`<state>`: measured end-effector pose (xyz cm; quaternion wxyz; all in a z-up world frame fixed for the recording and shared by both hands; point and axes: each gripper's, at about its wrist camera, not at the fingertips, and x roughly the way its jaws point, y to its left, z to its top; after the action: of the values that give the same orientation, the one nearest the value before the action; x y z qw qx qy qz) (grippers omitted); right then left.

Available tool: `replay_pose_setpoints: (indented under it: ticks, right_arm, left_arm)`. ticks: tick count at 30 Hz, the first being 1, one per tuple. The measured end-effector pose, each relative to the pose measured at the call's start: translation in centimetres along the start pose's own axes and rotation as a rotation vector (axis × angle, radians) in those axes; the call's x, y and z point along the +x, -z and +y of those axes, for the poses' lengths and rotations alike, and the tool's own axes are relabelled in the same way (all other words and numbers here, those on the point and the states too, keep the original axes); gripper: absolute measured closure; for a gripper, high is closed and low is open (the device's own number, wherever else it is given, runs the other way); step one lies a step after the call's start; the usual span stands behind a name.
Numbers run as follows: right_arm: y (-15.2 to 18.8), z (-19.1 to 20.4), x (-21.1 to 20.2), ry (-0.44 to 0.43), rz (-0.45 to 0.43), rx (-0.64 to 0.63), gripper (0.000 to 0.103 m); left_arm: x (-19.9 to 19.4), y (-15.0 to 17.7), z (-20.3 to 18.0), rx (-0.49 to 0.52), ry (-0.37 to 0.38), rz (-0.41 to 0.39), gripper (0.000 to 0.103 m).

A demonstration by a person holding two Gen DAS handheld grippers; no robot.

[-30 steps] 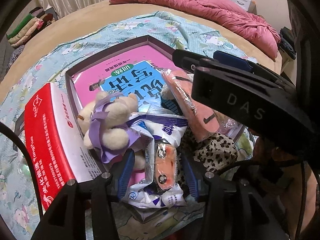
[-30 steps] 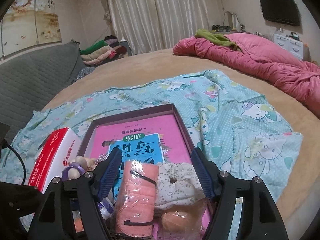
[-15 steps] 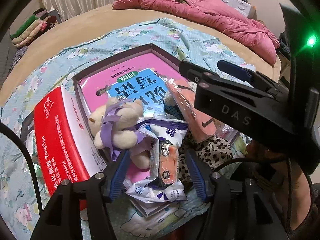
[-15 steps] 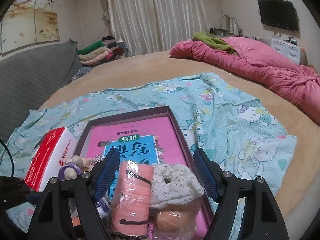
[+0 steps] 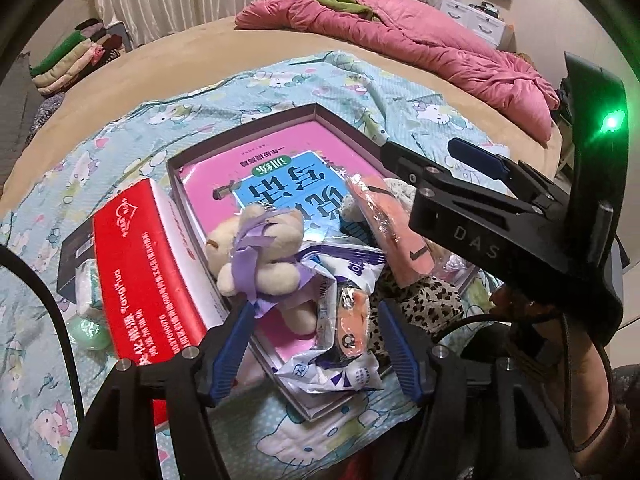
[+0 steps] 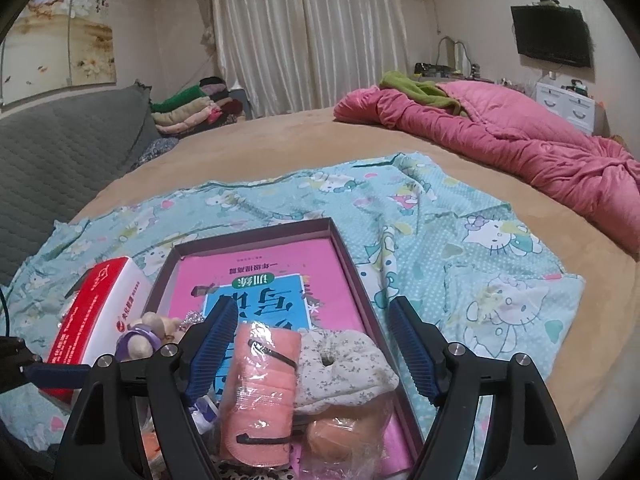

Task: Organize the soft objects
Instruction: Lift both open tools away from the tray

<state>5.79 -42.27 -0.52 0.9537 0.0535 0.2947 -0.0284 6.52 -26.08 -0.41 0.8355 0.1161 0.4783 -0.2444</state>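
Note:
A shallow dark box (image 5: 240,133) (image 6: 352,256) with a pink and blue book inside lies on a Hello Kitty sheet. At its near end lie a cream teddy with purple ribbon (image 5: 260,256) (image 6: 146,336), a white packet with an orange item (image 5: 340,344), a wrapped pink cloth (image 5: 384,232) (image 6: 260,388), a floral scrunchie (image 6: 340,368), a wrapped orange ball (image 6: 340,436) and leopard fabric (image 5: 420,304). My left gripper (image 5: 316,344) is open and empty just above the packet. My right gripper (image 6: 316,356) is open and empty above the pink cloth and scrunchie; it also shows in the left wrist view (image 5: 472,184).
A red and white carton (image 5: 148,272) (image 6: 100,312) stands against the box's left side, with a green ball (image 5: 88,332) and a black box (image 5: 76,256) beyond it. A pink quilt (image 6: 500,132) lies at the far right. Folded clothes (image 6: 192,108) are stacked at the back.
Both grippers have drawn back and up from the pile, so the box and toys look smaller and farther. Both stay open. The objects have not moved.

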Motion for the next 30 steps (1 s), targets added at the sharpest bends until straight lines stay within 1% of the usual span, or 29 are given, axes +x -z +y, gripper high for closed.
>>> replay_pose_setpoints:
  ticks: [7,17,23,30]
  right_arm:
    - [-0.1,0.7,-0.8,0.011,-0.007,-0.018,0.023]
    - [-0.3,1.4,-2.3,0.028,-0.033,-0.022,0.023]
    - [-0.5,1.7,-3.2,0.046,-0.047,-0.016,0.023]
    - [-1.0,2.4,-4.5,0.043,-0.059,-0.014,0.022]
  left_arm:
    - [-1.0,0.1,0.6,-0.012,-0.007,-0.016,0.039]
    - [-2.5,0.8,1.3,-0.028,0.003,-0.038,0.038]
    - [-3.6,1.4,2.3,-0.046,-0.007,-0.050,0.038]
    - [-4.9,2.2,3.8,-0.079,-0.015,-0.060,0.038]
